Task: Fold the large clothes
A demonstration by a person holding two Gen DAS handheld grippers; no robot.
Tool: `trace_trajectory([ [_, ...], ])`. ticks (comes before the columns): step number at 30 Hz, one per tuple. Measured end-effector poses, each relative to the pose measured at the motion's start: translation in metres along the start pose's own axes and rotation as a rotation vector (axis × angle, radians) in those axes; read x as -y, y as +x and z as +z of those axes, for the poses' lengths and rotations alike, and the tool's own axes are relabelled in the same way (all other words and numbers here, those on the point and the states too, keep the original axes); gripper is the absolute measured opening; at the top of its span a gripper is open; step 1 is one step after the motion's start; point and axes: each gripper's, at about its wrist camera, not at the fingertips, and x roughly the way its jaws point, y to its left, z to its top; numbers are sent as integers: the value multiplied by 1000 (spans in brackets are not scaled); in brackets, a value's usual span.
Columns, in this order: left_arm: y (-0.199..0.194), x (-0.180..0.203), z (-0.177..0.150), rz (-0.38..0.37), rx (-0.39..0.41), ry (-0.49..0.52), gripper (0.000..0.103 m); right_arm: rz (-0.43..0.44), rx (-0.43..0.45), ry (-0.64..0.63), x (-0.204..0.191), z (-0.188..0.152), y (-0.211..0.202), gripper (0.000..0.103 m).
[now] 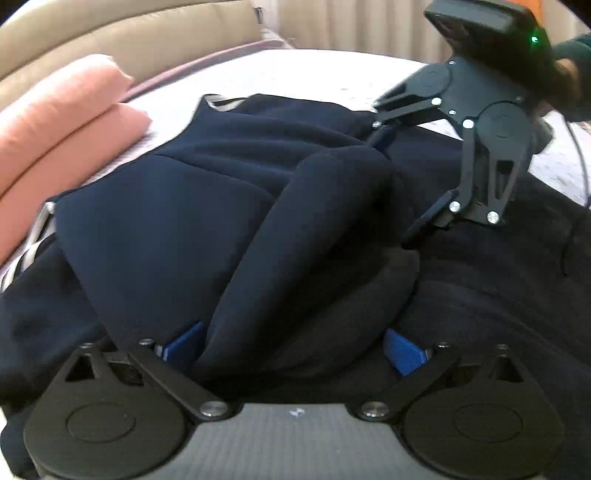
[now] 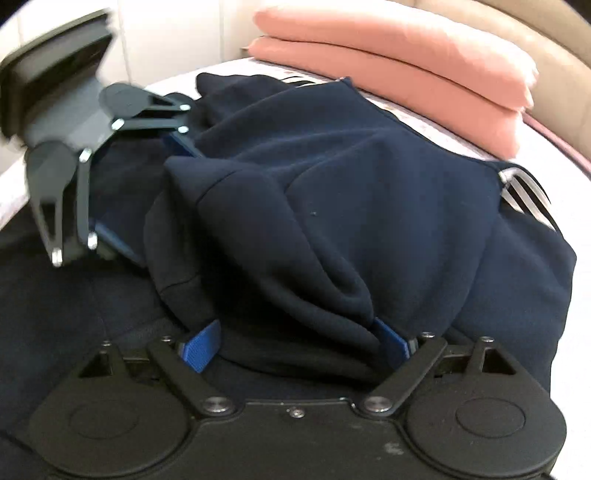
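A large navy sweatshirt [image 1: 177, 229] with white stripes lies bunched on the bed; it also shows in the right wrist view [image 2: 369, 177]. My left gripper [image 1: 291, 347] is wide open with a thick fold of the navy cloth lying between its blue pads [image 1: 184, 341]. My right gripper [image 2: 295, 343] is also wide open, with a fold between its blue pads [image 2: 201, 345]. Each gripper shows in the other's view, open, over the garment: the right one [image 1: 397, 184] and the left one [image 2: 155, 199].
Two stacked salmon-pink pillows [image 1: 62, 129] lie beside the garment, also in the right wrist view [image 2: 406, 62]. The white patterned bedsheet [image 1: 295, 74] runs behind. A beige padded headboard [image 1: 129, 26] curves at the back.
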Motion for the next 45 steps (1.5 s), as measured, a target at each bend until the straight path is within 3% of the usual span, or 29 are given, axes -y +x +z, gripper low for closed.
trace_trajectory([
  [5, -6, -1, -6, 51, 4, -45, 103, -48, 12, -9, -5, -13, -20, 103],
  [7, -13, 1, -1, 72, 2, -50, 103, -76, -10, -60, -23, -10, -10, 103],
  [9, -20, 1, -10, 90, -33, -96, 103, -108, -23, -79, -33, -19, -12, 103],
  [11, -30, -11, -21, 50, -62, -248, 103, -58, -65, 76, -21, -29, -15, 103],
  [13, -50, -22, -41, 39, -14, -381, 103, -23, -50, 250, -4, -44, -22, 103],
  [21, -142, -45, -131, 38, 63, -888, 101, -62, 37, 344, -4, -84, -51, 103],
  [23, -160, -41, -157, 33, 48, -978, 94, -58, 59, 440, -2, -99, -68, 103],
  [27, -176, -30, -192, -65, 109, -1098, 81, -33, 124, 704, 10, -138, -105, 103],
  [28, -178, -26, -197, -98, 123, -1127, 73, -22, 128, 753, 11, -150, -113, 103],
  [29, -175, -22, -201, -137, 126, -1151, 63, 6, 122, 792, 14, -160, -120, 103],
  [31, -169, -12, -209, -199, 110, -1185, 55, 62, 117, 842, 15, -178, -132, 100],
  [34, -165, 5, -219, -234, 117, -1192, 55, 85, 142, 908, 15, -203, -146, 98],
  [37, -165, 13, -227, -266, 143, -1239, 55, 18, 128, 946, 14, -218, -154, 96],
  [45, -164, 39, -230, -343, 99, -1197, 56, 200, 157, 1048, 20, -241, -153, 95],
])
